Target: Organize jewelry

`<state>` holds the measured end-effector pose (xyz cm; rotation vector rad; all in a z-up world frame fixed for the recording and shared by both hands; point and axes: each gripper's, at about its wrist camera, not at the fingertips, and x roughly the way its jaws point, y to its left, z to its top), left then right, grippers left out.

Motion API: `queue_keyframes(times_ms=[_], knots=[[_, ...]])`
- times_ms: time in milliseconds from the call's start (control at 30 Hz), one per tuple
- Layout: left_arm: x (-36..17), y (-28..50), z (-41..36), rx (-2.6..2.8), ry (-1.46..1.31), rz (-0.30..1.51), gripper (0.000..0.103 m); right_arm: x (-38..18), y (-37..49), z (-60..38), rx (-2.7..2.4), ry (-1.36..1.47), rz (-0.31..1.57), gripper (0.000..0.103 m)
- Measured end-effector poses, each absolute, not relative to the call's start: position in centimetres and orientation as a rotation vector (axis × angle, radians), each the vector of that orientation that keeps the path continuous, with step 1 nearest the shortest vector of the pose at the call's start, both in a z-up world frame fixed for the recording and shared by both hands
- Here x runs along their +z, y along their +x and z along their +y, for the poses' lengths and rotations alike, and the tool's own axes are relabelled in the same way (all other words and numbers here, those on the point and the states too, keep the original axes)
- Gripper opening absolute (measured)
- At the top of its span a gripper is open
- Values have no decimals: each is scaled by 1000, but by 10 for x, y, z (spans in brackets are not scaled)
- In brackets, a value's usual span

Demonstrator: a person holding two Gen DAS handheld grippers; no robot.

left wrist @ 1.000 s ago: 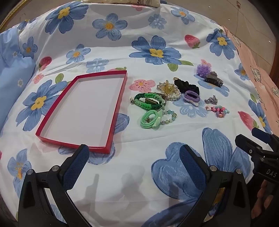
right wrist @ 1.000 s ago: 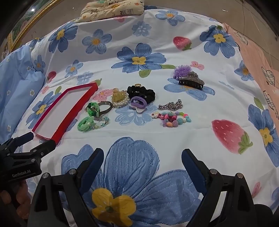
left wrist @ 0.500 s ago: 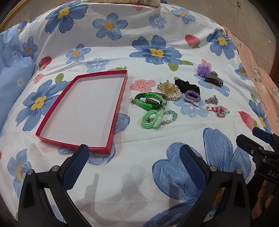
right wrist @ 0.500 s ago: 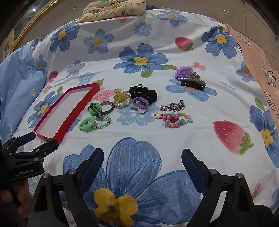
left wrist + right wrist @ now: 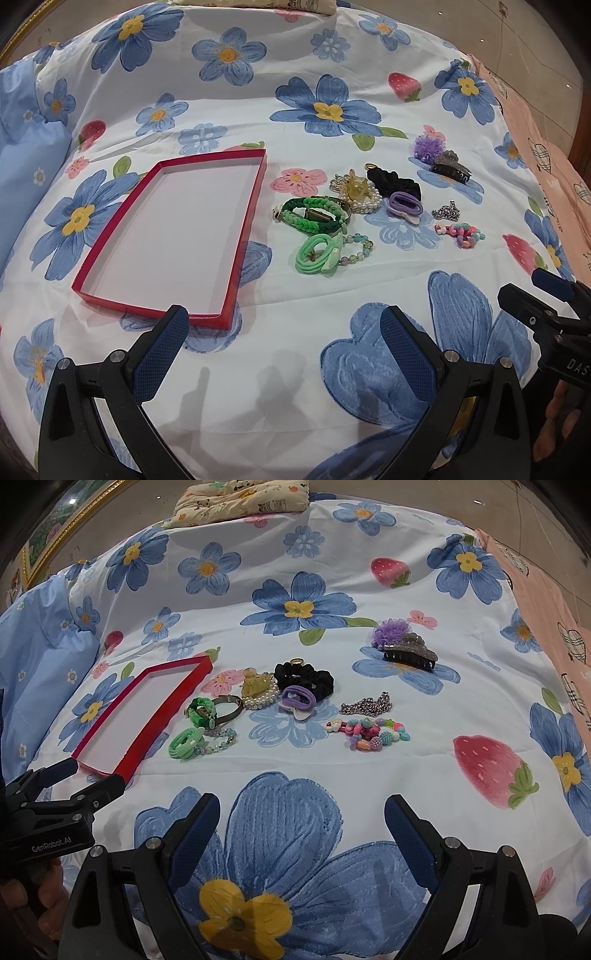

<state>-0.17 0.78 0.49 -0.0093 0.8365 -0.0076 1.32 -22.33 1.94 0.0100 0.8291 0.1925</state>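
Jewelry pile (image 5: 354, 218) lies mid-bed on the floral sheet (image 5: 303, 59), loose, just beside my empty red tray (image 5: 245, 221), handy for sorting. Left gripper (image 5: 284, 350) and right gripper (image 5: 301, 834): fingers spread wide, nothing held, hovering near the bed's front edge.

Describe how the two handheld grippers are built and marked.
Both the left gripper and the right gripper have black angular frames with silver rivets and dark blue textured pads. The left body reads "GenRobot.AI" in white; the right shows "DAS", then runs out of frame. No cables or sleeves show.
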Motion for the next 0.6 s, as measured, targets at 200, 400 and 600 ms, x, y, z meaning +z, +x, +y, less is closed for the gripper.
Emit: queue_keyframes(times_ms=[200, 400, 600], knots=[[5, 6, 7, -61, -16, 834, 103, 19, 16, -229, 198, 22, 841, 92], [1, 16, -1, -104, 4, 839, 99, 14, 28, -242, 173, 16, 875, 90], [-6, 38, -11, -161, 10, 872, 85, 11, 46, -257, 172, 67, 900, 90]])
